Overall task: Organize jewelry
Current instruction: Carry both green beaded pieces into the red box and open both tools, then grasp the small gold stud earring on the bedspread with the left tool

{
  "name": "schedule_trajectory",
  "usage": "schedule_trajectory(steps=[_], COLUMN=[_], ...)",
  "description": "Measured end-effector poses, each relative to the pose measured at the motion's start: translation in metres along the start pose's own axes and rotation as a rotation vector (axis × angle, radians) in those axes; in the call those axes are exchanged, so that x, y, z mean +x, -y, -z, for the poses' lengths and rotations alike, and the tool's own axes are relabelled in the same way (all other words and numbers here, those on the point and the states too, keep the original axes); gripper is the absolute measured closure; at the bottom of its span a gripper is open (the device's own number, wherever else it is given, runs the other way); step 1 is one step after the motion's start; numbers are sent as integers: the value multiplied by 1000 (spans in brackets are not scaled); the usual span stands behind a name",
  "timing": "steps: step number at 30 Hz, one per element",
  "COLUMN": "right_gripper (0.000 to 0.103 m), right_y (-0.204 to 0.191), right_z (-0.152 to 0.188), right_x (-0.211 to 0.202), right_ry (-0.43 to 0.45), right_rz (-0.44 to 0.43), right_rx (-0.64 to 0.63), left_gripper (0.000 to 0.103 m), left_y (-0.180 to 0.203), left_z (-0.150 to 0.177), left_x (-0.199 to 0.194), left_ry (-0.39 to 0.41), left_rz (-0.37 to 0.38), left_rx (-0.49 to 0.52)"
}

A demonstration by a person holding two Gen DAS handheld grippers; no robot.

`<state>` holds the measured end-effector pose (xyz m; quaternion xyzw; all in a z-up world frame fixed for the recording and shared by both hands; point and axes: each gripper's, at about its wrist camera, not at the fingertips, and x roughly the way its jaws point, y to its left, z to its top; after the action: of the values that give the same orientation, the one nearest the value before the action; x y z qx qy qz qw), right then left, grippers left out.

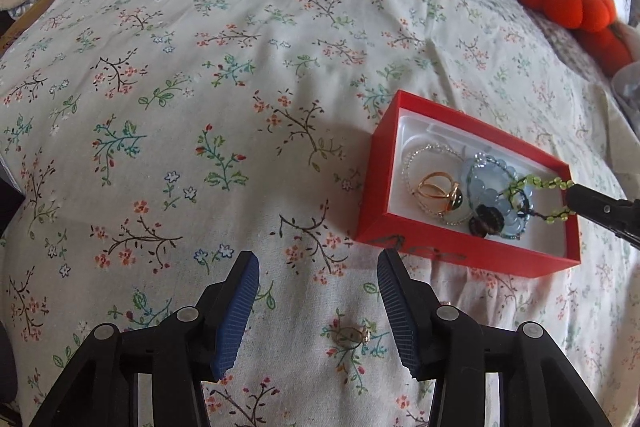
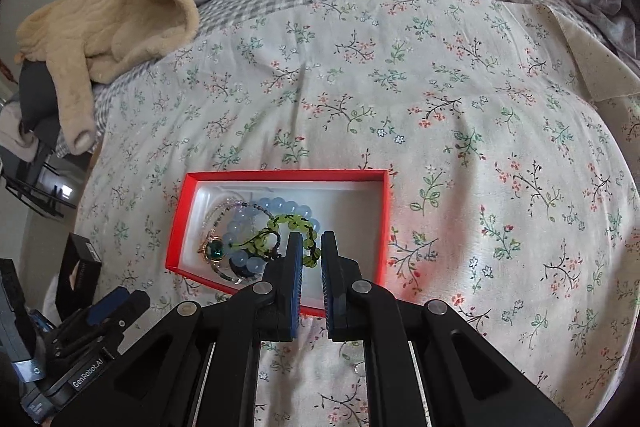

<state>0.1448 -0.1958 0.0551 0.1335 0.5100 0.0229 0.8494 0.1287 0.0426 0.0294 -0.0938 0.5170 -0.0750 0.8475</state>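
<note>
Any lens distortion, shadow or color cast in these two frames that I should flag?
Left wrist view: strong fisheye bulge curves the bedspread; the red box throws a soft shadow to its left. Right wrist view: dark vignette in the corners, and a red tint spills onto the cloth right of the box.

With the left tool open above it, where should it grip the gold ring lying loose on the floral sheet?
Grip the gold ring across its thin band, coming straight down. It lies flat on the floral sheet, its setting toward the right, directly between the open left tool fingers, so little sideways correction looks needed.
</note>
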Motion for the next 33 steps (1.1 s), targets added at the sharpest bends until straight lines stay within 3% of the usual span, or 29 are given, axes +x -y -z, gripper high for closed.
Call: schedule_trajectory(steps=[4,6,8,12,18,22,28,33], right_gripper=[90,73,65,64,59,55,55,55], right_y=[12,13,13,14,16,24,31,25], right_z=[2,4,8,19,40,52,65,71], right_x=[-2,-8,-16,-30,-32,-22,-8,-3], right_ry=[-15,-31,-30,-41,-101,-167,-244,-263], right_rz=[7,-8,-4,5,77,128,184,193], right_rx=[38,30,15,-13,-58,-55,-50,-77], left_gripper=[50,50,49,36,36,36,36,39], left_y=[1,2,3,5,9,4,-10,-11], left_z=[3,4,7,15,29,37,42,42], left_x=[0,1,1,6,15,19,27,32], left_ry=[-11,-20,-29,-48,-110,-156,-210,-197], left_rz=[0,-1,-5,-25,-40,-35,39,94], left_rx=[5,13,23,41,77,49,-59,-109])
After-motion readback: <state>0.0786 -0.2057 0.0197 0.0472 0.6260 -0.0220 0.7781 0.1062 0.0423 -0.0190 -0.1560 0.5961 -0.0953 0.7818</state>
